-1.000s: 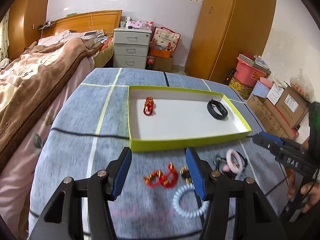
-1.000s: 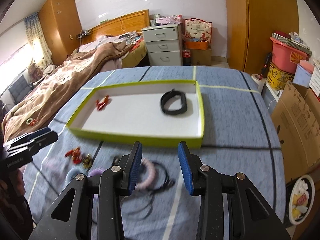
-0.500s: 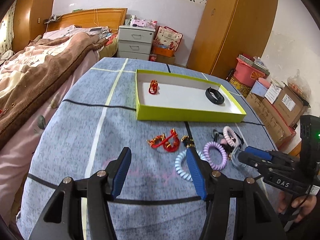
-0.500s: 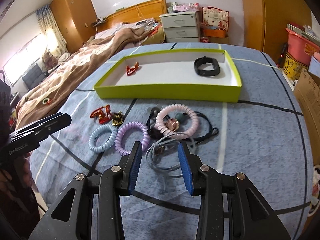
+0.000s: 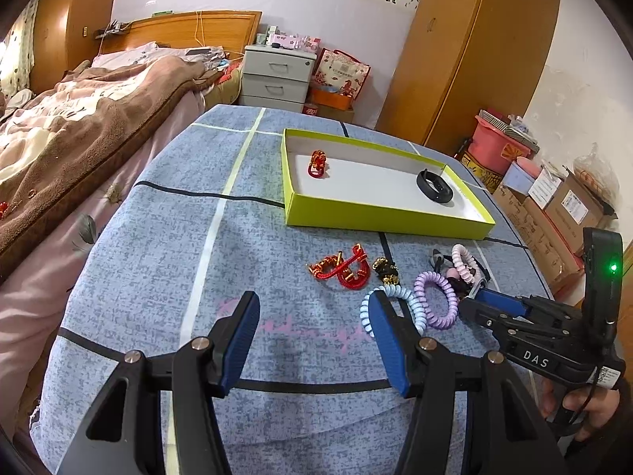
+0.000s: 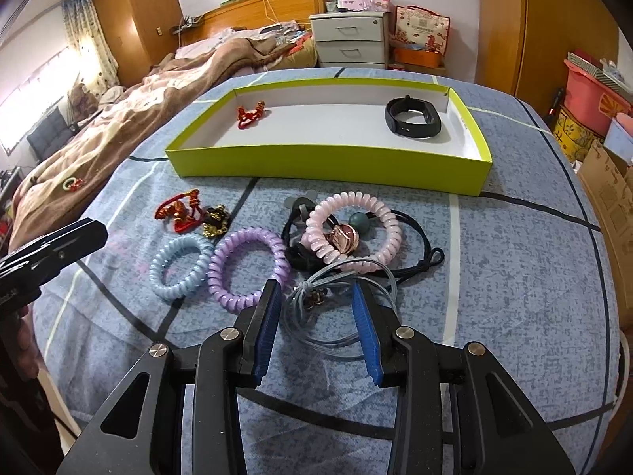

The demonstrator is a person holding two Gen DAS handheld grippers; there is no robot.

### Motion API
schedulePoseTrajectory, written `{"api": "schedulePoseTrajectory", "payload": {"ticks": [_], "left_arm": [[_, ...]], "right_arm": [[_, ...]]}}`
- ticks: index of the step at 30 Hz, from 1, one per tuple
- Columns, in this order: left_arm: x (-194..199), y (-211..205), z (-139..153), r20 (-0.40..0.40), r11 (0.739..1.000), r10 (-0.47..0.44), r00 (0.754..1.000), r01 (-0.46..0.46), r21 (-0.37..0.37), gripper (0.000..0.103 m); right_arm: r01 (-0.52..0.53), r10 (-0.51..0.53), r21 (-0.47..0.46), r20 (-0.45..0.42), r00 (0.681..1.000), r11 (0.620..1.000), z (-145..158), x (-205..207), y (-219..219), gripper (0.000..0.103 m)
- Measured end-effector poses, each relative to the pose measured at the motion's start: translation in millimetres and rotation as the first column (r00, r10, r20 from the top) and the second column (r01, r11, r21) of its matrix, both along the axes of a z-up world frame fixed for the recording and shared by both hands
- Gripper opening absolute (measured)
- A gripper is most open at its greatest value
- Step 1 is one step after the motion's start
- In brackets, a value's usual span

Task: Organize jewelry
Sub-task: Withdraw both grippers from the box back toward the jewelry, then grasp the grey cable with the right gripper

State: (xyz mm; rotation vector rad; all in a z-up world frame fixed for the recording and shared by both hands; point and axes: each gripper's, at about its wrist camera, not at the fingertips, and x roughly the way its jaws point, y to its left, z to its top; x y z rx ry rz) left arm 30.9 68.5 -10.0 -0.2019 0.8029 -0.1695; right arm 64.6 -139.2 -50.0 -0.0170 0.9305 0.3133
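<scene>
A lime-green tray (image 6: 328, 164) (image 5: 376, 217) holds a red knot bracelet (image 6: 250, 115) and a black band (image 6: 413, 122). In front of it lie a red cord bracelet (image 6: 180, 211) (image 5: 348, 271), a gold charm (image 6: 215, 221), a blue coil band (image 6: 180, 267), a purple coil band (image 6: 249, 269), a pink coil band (image 6: 354, 231) and grey elastic loops (image 6: 336, 308). My right gripper (image 6: 316, 326) is open, just above the grey loops. My left gripper (image 5: 314, 340) is open and empty over bare cloth, its right finger beside the blue coil band (image 5: 395, 308).
The table has a blue checked cloth (image 5: 178, 257). A bed with a brown blanket (image 5: 59, 138) stands at the left. Cardboard boxes (image 5: 554, 213) and a pink bin stand at the right. A grey drawer unit (image 5: 277, 75) is behind.
Both grippers have drawn back from the tray toward the near table edge, so the loose bands now lie in front of them. Both stay open.
</scene>
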Motion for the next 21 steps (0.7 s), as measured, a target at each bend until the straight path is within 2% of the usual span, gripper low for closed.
{"api": "schedulePoseTrajectory", "payload": {"ticks": [6, 7, 8, 13, 21], "left_arm": [[3.2, 1.0, -1.5, -0.009, 1.000, 0.005, 1.000, -0.005, 0.001, 0.059], [4.2, 1.3, -2.3, -0.013, 1.000, 0.008, 1.000, -0.008, 0.001, 0.059], [5.0, 1.5, -3.0, -0.016, 1.000, 0.008, 1.000, -0.008, 0.001, 0.059], [11.4, 1.5, -5.4, -0.029, 1.000, 0.006, 1.000, -0.006, 0.004, 0.059], [26.4, -9.7, -6.4, -0.038, 0.998, -0.045, 0.998, 0.046, 0.032, 0.059]], "right_arm": [[0.006, -0.006, -0.005, 0.008, 1.000, 1.000, 0.3, -2.4, -1.8, 0.036], [0.009, -0.009, -0.005, 0.008, 1.000, 1.000, 0.3, -2.8, -2.1, 0.026], [0.012, -0.012, -0.005, 0.008, 1.000, 1.000, -0.1, -3.0, -2.7, 0.021], [0.013, -0.014, 0.013, 0.015, 1.000, 1.000, 1.6, -4.7, -8.8, 0.009], [0.032, -0.036, 0.060, 0.054, 0.998, 0.998, 13.8, -12.5, -24.8, 0.008]]}}
